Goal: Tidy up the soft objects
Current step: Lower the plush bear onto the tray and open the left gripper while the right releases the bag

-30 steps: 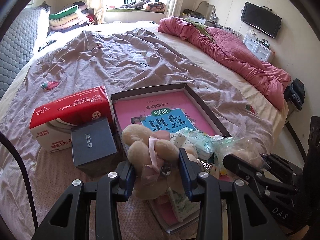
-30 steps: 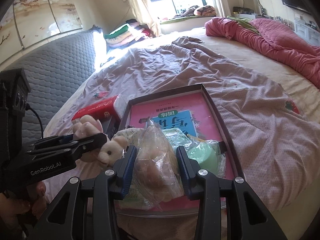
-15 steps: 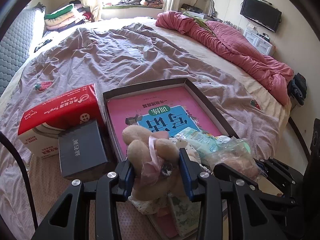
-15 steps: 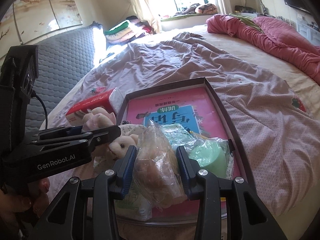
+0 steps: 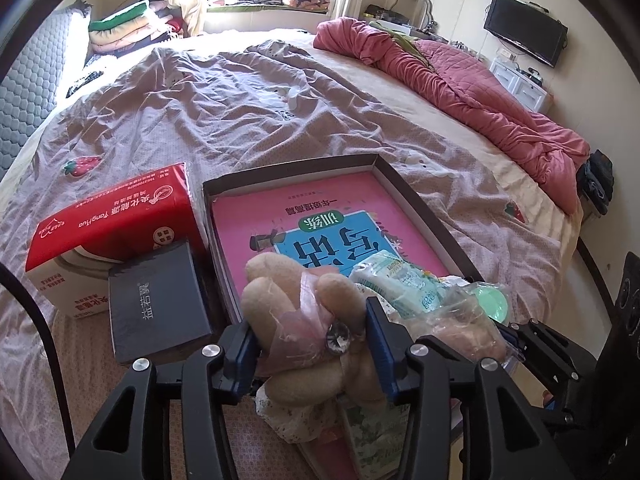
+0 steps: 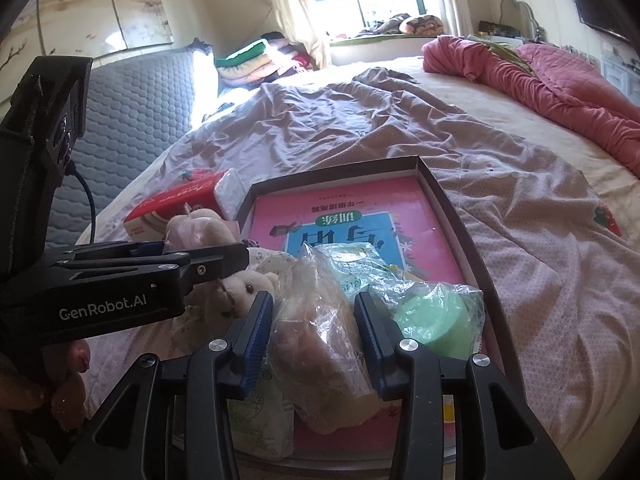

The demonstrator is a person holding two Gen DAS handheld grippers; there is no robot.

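Note:
My left gripper is shut on a beige plush bunny with a pink ribbon, held over the near edge of a dark shallow box. The bunny also shows in the right wrist view under the left gripper's fingers. My right gripper is shut on a clear plastic bag with a brownish soft toy. A pink and blue book lies in the box. A green packet and a bagged green round thing lie on the book.
A red tissue pack and a dark small box lie left of the box on the mauve bedspread. A red quilt is bunched at the far right. Folded bedding is stacked by the window.
Both grippers have lifted a little and drawn back toward me with their toys. Both remain shut on the toys.

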